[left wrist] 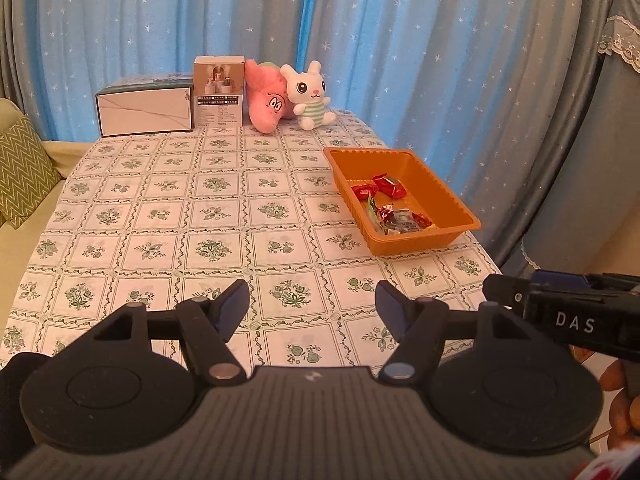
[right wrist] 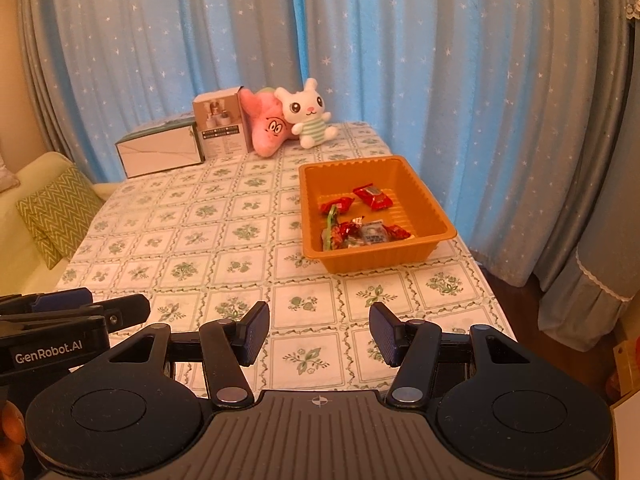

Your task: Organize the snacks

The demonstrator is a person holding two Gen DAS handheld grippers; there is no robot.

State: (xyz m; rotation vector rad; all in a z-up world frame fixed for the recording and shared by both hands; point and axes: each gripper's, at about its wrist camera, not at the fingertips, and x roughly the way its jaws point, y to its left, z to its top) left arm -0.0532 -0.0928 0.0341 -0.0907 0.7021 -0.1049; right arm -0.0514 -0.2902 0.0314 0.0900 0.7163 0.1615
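An orange plastic tray [left wrist: 460,206] [right wrist: 430,204] stands on the right side of the table. Several wrapped snacks lie in it: red packets [left wrist: 388,186] [right wrist: 372,197], a green stick [right wrist: 330,228] and a pale packet [right wrist: 372,232]. My left gripper [left wrist: 312,310] is open and empty, low over the table's near edge, left of and before the tray. My right gripper [right wrist: 318,330] is open and empty, near the table's front, just short of the tray. Each gripper's body shows in the other's view, the right one [left wrist: 568,316] and the left one [right wrist: 56,328].
A table with a green floral checked cloth [left wrist: 200,216] [right wrist: 192,240]. At its far end stand a white box [left wrist: 144,110], a smaller carton [left wrist: 219,94], a pink plush [left wrist: 268,100] and a white rabbit plush [left wrist: 310,96]. A sofa with a zigzag cushion [right wrist: 56,212] lies left. Blue starred curtains hang behind.
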